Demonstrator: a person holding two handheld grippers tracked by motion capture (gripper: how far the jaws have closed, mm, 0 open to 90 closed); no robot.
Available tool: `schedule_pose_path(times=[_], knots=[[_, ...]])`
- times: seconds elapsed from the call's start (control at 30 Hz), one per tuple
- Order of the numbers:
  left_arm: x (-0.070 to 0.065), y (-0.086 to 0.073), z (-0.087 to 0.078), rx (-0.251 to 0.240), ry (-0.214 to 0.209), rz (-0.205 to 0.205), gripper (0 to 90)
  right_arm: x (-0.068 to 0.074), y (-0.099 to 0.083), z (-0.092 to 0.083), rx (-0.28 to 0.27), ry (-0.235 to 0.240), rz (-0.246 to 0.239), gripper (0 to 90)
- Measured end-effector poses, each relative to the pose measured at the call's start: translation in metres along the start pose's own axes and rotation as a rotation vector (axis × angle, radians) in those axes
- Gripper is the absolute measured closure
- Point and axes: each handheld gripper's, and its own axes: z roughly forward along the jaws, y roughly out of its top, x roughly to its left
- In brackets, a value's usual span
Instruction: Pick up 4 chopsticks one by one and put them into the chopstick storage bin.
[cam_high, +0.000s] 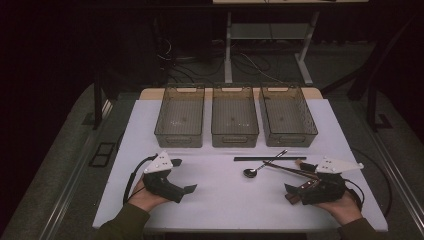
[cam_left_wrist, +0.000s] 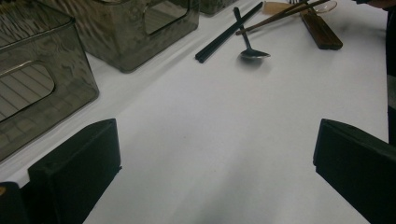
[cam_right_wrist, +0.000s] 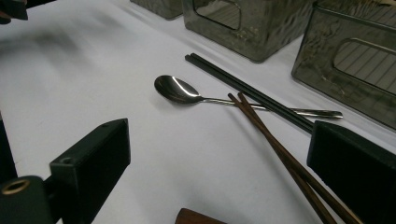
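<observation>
- High view: both grippers rest low on the near part of the white desk (cam_high: 220, 195). Left gripper (cam_high: 186, 175) at near left, jaws wide, nothing between them. Right gripper (cam_high: 294, 181) at near right, jaws wide too, empty, just beside the cutlery.
- Cutlery lies right of centre: polished steel spoon (cam_high: 251, 172) with bowl to the left, pair of brown wooden chopsticks (cam_high: 287, 170) crossing its handle, pair of black chopsticks (cam_high: 265, 159) lying level behind them.
- Three smoky clear plastic bins (cam_high: 235, 122) stand in a row at the far side, all looking empty.
- Step, as judged: the start of sorting, nothing picked yet. Next move likely asks the right gripper to close on one piece cleanly; the crossed handles could drag along.
- Right gripper view: the brown chopsticks overlie the spoon handle, and a dark wooden piece (cam_right_wrist: 198, 217) sits at the near edge.
- Left gripper view: bare desk between its jaws, cutlery well apart, far right.
</observation>
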Motion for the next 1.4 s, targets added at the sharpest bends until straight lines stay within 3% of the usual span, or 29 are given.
schedule_pose_path(times=[0.27,0.5,0.73,1.13,1.4], knots=[[0.001,0.0,0.0,-0.001,-0.004,-0.005,0.2,-0.007,0.004,-0.004,0.02,0.002,0.006,16.8],[0.0,0.0,0.0,-0.002,-0.006,-0.005,0.6,-0.017,0.004,-0.013,0.031,-0.008,0.027,34.0],[0.001,0.0,0.0,0.001,-0.008,-0.004,0.8,-0.033,0.0,-0.02,0.08,-0.019,0.037,47.3],[0.001,0.0,0.0,0.006,-0.016,-0.003,1.2,-0.057,-0.009,-0.039,0.134,-0.057,0.046,60.4],[0.001,0.0,0.001,0.012,-0.019,0.002,1.2,-0.064,-0.013,-0.042,0.171,-0.073,0.028,68.2]])
